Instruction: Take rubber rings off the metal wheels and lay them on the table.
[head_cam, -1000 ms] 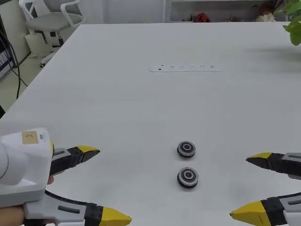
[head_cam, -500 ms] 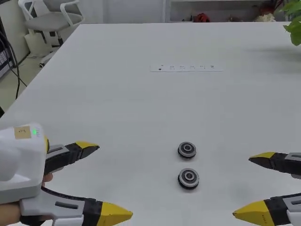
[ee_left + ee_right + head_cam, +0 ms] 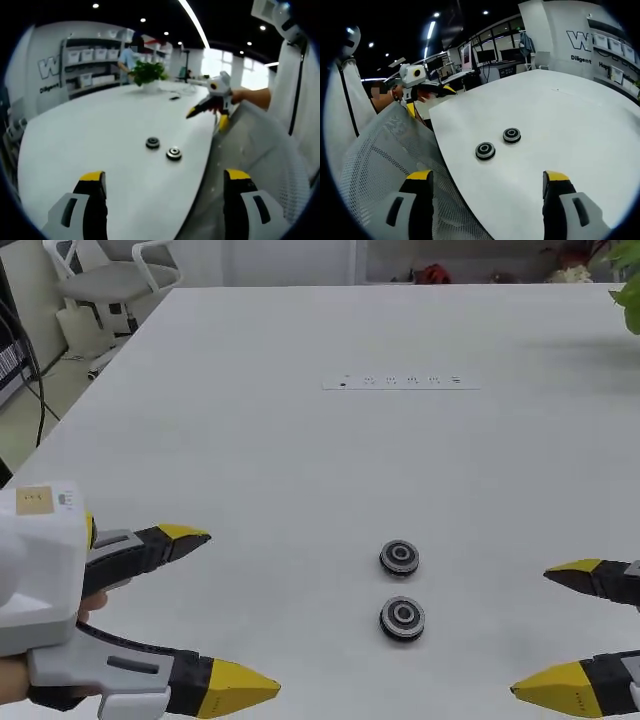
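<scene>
Step in hand: approach, nothing gripped yet. Near wheel point(image 3: 402, 619) & far wheel point(image 3: 400, 557) lie flat on the table point(image 3: 300, 440), toward its front edge, one just beyond the other, close but not touching. Each has a dark rubber ring point(image 3: 385, 620) round a shiny metal middle. Both rings are on and none is laid on the table, so by my read the task is at zero. Left gripper point(image 3: 225, 612) is low at the left, jaws spread wide, empty. Right gripper point(image 3: 548, 628) is low at the right, jaws also spread wide, empty. The wheels sit btwn the two, well apart from both. Each gripper view shows its own yellow tips apart w/ both wheels ahead and the other gripper beyond. Next move, prob: one gripper comes in to pin a wheel, by clamping across it or pressing it down, while the other nips the ring's outer edge & peels it up and off. Jaws need narrowing a lot first, as the wheels are small vs the opening. The ring likely sits tight, so it calls for a thin tip under the lip + a steady hold, else the wheel may slide on the smooth top. Near wheel looks the easier first pick, imo; the far one could get knocked. Which gripper holds & which peels: can't tell.
</scene>
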Available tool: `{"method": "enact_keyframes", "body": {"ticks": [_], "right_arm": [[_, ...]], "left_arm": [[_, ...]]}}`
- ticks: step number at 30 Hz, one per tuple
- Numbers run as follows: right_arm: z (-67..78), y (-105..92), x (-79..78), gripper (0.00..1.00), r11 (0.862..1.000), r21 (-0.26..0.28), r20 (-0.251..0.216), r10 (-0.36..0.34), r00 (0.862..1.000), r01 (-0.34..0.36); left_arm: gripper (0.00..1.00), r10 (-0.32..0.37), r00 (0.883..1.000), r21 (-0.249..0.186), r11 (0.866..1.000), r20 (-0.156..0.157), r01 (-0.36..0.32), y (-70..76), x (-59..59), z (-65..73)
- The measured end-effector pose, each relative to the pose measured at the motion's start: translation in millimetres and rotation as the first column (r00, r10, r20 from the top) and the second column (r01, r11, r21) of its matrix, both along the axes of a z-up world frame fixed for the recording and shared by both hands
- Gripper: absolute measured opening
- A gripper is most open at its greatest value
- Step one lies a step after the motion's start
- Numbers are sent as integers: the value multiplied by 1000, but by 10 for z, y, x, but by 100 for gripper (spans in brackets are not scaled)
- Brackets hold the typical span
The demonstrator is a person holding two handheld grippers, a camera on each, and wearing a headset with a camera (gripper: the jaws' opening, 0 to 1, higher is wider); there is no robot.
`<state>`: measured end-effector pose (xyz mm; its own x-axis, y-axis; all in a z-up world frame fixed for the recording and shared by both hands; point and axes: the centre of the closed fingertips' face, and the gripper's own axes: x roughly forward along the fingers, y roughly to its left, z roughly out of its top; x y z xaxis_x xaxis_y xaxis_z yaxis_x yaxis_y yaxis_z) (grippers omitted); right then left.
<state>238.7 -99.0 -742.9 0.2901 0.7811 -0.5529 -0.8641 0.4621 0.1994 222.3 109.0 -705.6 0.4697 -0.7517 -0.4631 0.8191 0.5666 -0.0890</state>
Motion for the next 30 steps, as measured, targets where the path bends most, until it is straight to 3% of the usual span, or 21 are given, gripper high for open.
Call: {"method": "enact_keyframes", "body": {"ticks": [20,30], "right_arm": [[154,50,87,86,1000,30,40,-2,999,1],[236,99,151,85,999,49,58,-4,998,2]], "left_arm": [[99,-43,997,20,999,63,42,-117,53,243],[99,-63,995,22,998,78,62,-179,85,302]]}}
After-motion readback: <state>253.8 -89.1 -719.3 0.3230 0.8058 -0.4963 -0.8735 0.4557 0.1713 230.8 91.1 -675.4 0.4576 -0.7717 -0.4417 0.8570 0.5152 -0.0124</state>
